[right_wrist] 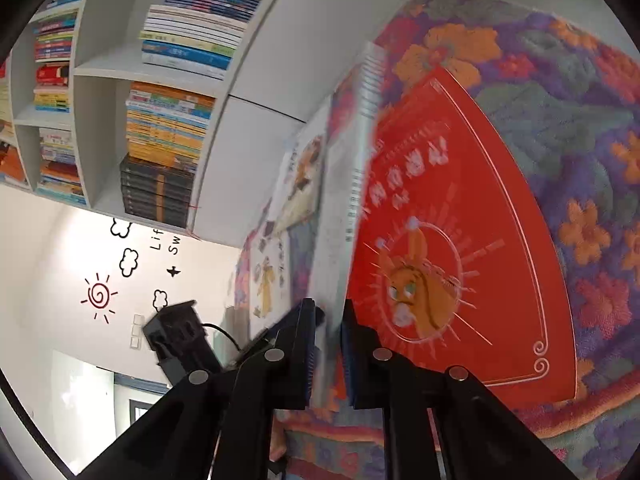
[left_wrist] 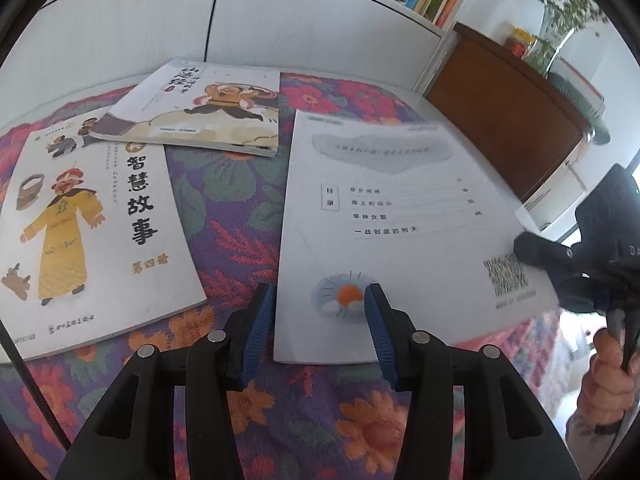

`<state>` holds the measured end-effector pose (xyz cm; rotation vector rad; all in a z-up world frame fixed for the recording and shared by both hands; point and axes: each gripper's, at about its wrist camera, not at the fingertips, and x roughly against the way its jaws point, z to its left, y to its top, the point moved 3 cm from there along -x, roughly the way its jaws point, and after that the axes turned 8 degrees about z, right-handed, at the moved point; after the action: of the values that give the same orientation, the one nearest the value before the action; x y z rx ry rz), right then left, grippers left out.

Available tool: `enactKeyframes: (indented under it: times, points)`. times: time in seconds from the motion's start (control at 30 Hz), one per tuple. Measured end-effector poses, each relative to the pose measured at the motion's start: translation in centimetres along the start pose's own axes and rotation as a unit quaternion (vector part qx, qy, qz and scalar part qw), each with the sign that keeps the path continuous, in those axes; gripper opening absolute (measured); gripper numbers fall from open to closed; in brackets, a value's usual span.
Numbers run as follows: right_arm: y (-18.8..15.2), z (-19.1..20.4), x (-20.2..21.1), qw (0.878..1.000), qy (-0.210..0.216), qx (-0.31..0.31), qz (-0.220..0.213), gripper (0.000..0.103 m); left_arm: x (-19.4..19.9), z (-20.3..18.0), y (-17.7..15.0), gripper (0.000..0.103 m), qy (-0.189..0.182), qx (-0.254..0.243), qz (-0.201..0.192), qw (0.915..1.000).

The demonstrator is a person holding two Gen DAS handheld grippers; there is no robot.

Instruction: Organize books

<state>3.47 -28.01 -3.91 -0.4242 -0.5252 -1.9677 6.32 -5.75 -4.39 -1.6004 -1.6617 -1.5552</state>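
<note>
The right gripper (right_wrist: 326,356) has its blue ribbed fingers (right_wrist: 308,344) clenched on the near edge of a thin white-covered book (right_wrist: 336,240), which stands tilted up on edge in the right wrist view; in the left wrist view the same white book (left_wrist: 400,216), its back cover printed with a contents list and a small sun emblem, appears with its right corner taken by that dark gripper (left_wrist: 536,250) and a hand (left_wrist: 612,376) below it. Beneath or just beside the raised book lies a red book with an orange cartoon animal in a sunburst (right_wrist: 460,240), flat on the floral woven cloth (right_wrist: 580,140) covering the table. The left gripper (left_wrist: 320,312) hovers over the white book's near edge, its fingers (left_wrist: 258,320) released and straddling that corner without pressing on it. Further out lie a white book showing a figure in a yellow robe (left_wrist: 92,232) and, partly overlapping its top, a pale book with a seated figure in brown (left_wrist: 200,112). Behind stands a white bookshelf (right_wrist: 168,92), already packed. Judgement: the work is at an early stage; one book is being lifted, and at least three others remain loose on the table, unstacked and unshelved.
</note>
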Motion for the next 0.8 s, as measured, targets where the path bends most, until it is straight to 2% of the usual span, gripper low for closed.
enactKeyframes:
  times: [0.07, 0.17, 0.27, 0.37, 0.47, 0.53, 0.63, 0.7, 0.8]
  points:
    - [0.7, 1.3, 0.6, 0.999, -0.033, 0.023, -0.001, 0.012, 1.2, 0.3, 0.3, 0.042, -0.001, 0.005, -0.004, 1.0]
    - [1.5, 3.2, 0.8, 0.999, -0.04, 0.034, 0.012, 0.011, 3.1, 1.1, 0.7, 0.042, 0.02, 0.017, -0.02, 0.9995]
    - [2.6, 4.7, 0.9, 0.997, -0.061, 0.037, 0.022, 0.011, 6.1, 2.3, 0.6, 0.042, 0.019, 0.035, -0.037, 0.9985]
    - [4.4, 6.2, 2.3, 0.995, -0.088, 0.044, 0.031, 0.009, 9.7, 3.2, -0.9, 0.042, 0.03, 0.031, -0.055, 0.9975]
    - [4.9, 9.4, 4.4, 0.988, -0.128, 0.074, 0.042, 0.008, 12.1, 4.4, -3.0, 0.042, 0.052, 0.025, -0.048, 0.9971]
    - [3.3, 13.4, 4.2, 0.974, -0.168, 0.139, 0.062, 0.007, 13.3, 5.4, -4.1, 0.042, 0.063, 0.031, -0.049, 0.9963]
    - [-2.0, 18.8, 1.0, 0.933, -0.227, 0.263, 0.099, 0.007, 15.2, 7.6, -6.1, 0.043, 0.079, 0.056, -0.061, 0.9934]
    - [-5.8, 19.1, -2.7, 0.911, -0.254, 0.294, 0.137, 0.008, 16.1, 9.1, -7.5, 0.043, 0.079, 0.085, -0.06, 0.9913]
    - [-12.0, 16.9, -8.6, 0.886, -0.271, 0.31, 0.212, 0.009, 16.8, 10.6, -9.7, 0.042, 0.076, 0.113, -0.058, 0.989]
